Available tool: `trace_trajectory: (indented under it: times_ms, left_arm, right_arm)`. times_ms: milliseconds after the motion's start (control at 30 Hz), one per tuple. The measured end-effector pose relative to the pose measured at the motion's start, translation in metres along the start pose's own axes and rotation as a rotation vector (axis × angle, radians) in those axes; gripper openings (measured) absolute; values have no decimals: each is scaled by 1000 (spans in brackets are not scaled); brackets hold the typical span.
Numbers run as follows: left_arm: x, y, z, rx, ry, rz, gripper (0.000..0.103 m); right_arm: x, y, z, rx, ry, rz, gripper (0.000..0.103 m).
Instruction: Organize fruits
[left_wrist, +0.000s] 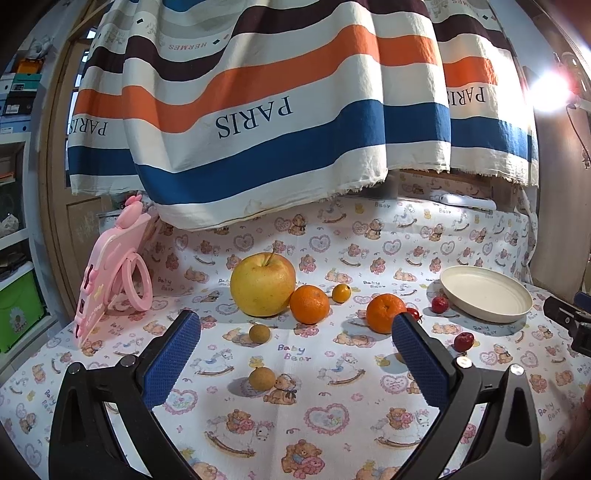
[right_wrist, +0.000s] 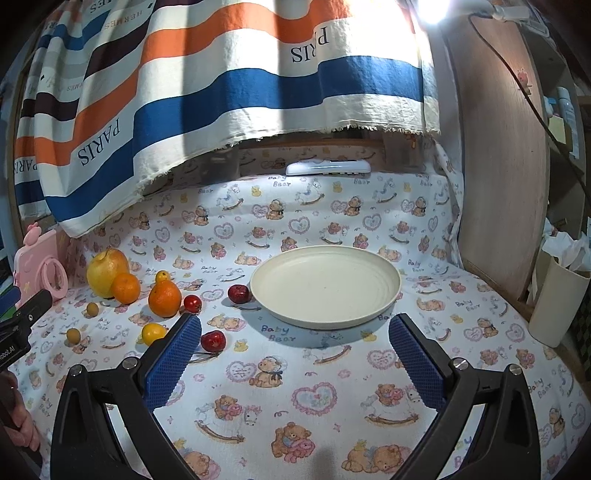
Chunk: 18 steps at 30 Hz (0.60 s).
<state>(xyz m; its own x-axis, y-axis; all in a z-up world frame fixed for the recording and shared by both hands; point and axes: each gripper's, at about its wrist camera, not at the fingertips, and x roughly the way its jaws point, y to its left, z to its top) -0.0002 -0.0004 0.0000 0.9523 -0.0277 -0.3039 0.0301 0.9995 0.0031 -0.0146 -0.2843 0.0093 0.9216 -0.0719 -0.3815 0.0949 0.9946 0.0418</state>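
Hovering low over the tablecloth (right_wrist: 314, 369), left gripper (left_wrist: 295, 332) and right gripper (right_wrist: 295, 332), jaws spread wide, empty.

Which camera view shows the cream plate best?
The right wrist view: the cream plate lies near the middle, whole and empty, just ahead of the open right gripper. In the left wrist view the plate sits far to the right, smaller and more oblique.
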Motion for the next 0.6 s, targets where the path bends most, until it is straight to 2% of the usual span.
trace_trajectory:
  times_ms: [67, 200, 600]
  left_arm:
    - [0, 0, 0, -1, 0, 0, 103]
    - [0, 0, 0, 0, 0, 0, 103]
    - [1, 1, -1, 2, 2, 1, 103]
  right_arm:
    - [-2, -1, 0, 8, -10, -26, 102]
    - [-8, -5, 0, 22, -37, -22, 102]
    - [-8, -3, 0, 18, -36, -38, 102]
